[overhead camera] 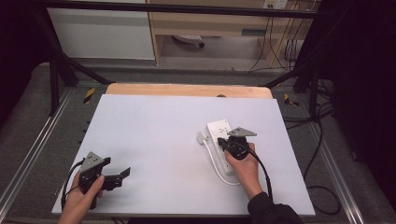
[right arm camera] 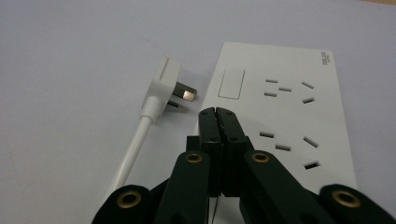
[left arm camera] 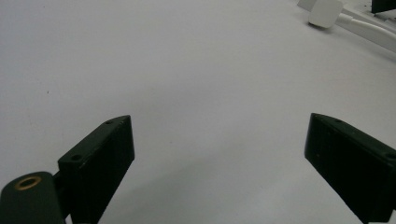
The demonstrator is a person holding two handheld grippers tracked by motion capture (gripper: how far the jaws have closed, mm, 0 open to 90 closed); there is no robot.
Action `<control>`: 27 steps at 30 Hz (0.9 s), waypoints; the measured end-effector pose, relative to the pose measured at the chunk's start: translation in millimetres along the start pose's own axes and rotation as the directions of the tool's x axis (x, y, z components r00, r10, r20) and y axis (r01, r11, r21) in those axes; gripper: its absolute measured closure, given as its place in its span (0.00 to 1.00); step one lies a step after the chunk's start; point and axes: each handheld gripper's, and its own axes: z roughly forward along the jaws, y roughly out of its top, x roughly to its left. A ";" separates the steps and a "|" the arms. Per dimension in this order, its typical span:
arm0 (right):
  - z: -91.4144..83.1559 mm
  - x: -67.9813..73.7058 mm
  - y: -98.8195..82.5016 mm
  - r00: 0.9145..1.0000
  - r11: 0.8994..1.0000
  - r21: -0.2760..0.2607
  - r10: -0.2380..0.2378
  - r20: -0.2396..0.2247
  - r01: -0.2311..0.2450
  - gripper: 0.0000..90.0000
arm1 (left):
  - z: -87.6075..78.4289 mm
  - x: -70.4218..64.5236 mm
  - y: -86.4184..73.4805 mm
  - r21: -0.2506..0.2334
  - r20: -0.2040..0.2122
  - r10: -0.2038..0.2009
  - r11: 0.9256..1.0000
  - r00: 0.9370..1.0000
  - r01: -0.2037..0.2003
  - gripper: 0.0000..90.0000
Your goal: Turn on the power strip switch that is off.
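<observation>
Your right tool (right arm camera: 217, 112) has its jaws pressed together, empty, over the power strip (right arm camera: 289, 112) beside its plug (right arm camera: 170, 86); your left tool (left arm camera: 219, 154) gapes wide, empty.

This looks like a lab or workshop set up for recording bench work. A black metal frame (overhead camera: 56, 70) stands around the table (overhead camera: 154, 140), whose wooden top is covered by a plain pale sheet. Grey carpet covers the floor, with metal rails (overhead camera: 28, 154) running along both sides. Behind stand a light wooden cabinet (overhead camera: 210, 23) and a white panel (overhead camera: 102, 32), and loose black cables (overhead camera: 322, 140) trail across the floor at the right
</observation>
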 end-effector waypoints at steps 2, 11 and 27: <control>0.0 0.3 -0.5 1.000 1.000 -0.004 0.000 0.001 0.000 1.00 | 0.1 0.0 0.0 -0.001 -0.002 -0.003 1.000 1.000 0.003 0.09; 0.0 1.0 -0.8 1.000 1.000 -0.006 -0.011 0.007 0.011 1.00 | 0.2 -1.2 -0.5 0.003 -0.006 -0.001 1.000 1.000 0.001 0.09; 0.0 1.0 -1.2 1.000 1.000 -0.008 -0.013 0.005 0.014 1.00 | 0.5 -0.8 -0.6 0.004 -0.007 -0.002 1.000 1.000 0.002 0.09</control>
